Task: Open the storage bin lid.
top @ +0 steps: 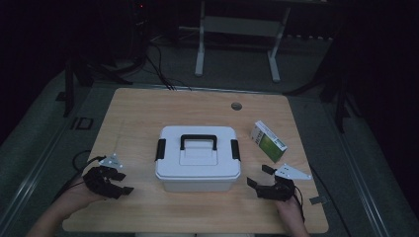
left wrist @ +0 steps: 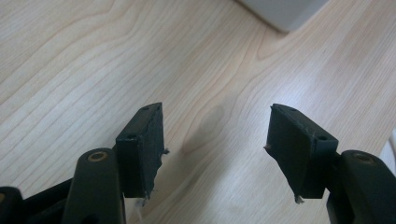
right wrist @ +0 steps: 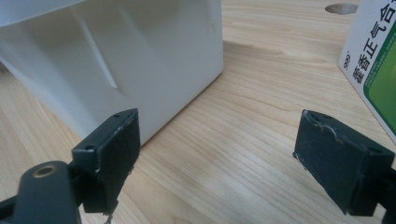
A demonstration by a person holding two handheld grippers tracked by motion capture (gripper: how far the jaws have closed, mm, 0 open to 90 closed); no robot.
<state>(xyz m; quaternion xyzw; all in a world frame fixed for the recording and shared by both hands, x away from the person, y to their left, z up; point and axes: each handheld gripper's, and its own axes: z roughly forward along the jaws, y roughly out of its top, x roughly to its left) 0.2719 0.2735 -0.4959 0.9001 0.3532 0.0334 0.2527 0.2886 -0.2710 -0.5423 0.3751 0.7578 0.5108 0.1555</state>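
Box [top: 197,158] sits mid-frame between my grippers; right gripper [top: 263,177] is nearer, left gripper [top: 122,182] farther, both gaping, empty.

The small white-and-green carton [right wrist: 373,70] bears the Chinese characters "藿香正气" and "999".

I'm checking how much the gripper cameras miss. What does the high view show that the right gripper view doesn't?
The high view shows the white storage box's lid with its black handle and side latches, the left gripper and both hands. The right gripper view alone makes the printed characters on the green-and-white carton legible and shows its own pads close up, apart with bare table between them. Both show the box, the carton, the wooden table and its round hole.
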